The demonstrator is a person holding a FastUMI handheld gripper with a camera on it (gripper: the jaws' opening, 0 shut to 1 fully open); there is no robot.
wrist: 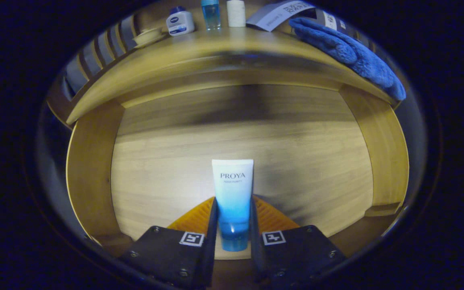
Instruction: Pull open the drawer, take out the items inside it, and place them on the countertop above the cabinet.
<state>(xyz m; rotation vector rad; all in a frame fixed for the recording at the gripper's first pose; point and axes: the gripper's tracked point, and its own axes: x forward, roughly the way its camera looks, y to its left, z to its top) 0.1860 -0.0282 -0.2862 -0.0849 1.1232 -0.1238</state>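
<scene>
The gripper (233,209) has its jaws closed on a blue-and-white cosmetic tube (232,197), pressing on both its sides, inside the open wooden drawer (95,169). Beyond, on the counter (199,46), sit a lotion bottle (180,22) and a blue towel (349,52).

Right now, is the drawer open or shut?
Open. Its wooden floor and side walls lie bare below the countertop, and the tongs hold a blue tube over it.
</scene>
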